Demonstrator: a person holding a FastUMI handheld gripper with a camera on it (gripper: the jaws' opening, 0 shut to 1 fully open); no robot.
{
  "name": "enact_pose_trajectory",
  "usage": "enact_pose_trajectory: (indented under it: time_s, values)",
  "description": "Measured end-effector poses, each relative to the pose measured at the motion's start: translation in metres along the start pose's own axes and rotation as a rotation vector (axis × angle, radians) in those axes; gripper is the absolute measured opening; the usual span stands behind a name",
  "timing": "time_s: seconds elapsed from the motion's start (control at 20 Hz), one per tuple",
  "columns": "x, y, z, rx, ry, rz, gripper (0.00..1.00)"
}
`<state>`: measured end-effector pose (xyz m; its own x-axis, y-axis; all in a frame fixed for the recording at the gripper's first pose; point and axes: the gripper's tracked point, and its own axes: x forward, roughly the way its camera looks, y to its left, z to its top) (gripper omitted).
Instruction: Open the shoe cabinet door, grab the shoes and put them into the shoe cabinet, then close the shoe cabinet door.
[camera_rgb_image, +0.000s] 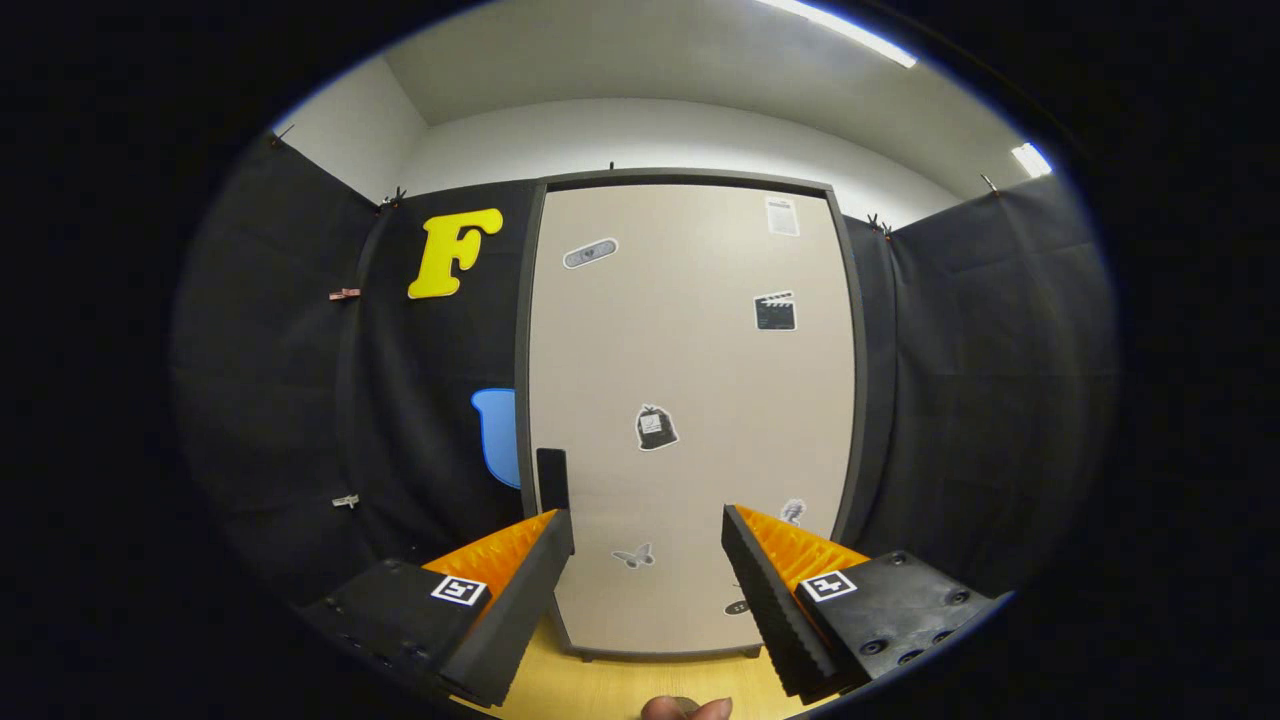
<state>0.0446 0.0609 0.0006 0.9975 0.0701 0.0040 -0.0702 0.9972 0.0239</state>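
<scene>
Fingers of the gripper (648, 560) stand apart with nothing between them, above a wooden worktop (620, 685) where a fingertip (688, 709) shows nearest. Just beyond stands the shoe cabinet (690, 400), its sticker-dotted door (700, 350) shut, a dark handle (552, 478) on its left edge just past the left finger. Approaching off-line could make the fingers slide off the narrow handle. Black cloth walls crowd both sides, so the door's swing room looks tight.

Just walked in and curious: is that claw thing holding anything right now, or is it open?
Gripper: open, holding nothing; its fingers are spread apart, facing the closed shoe cabinet door, with the dark handle just beyond one finger.
</scene>
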Motion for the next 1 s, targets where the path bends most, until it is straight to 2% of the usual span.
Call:
enact_pose_trajectory:
  time_s: [0.2,0.7,0.9,1.0]
  values:
    - [0.032,0.029,-0.013,-0.001,0.01,0.034,0.98]
    - [0.121,0.072,-0.064,-0.014,0.064,0.054,0.98]
    - [0.142,0.085,-0.073,0.0,0.066,0.058,0.82]
    - [0.151,0.088,-0.077,0.001,0.068,0.052,0.68]
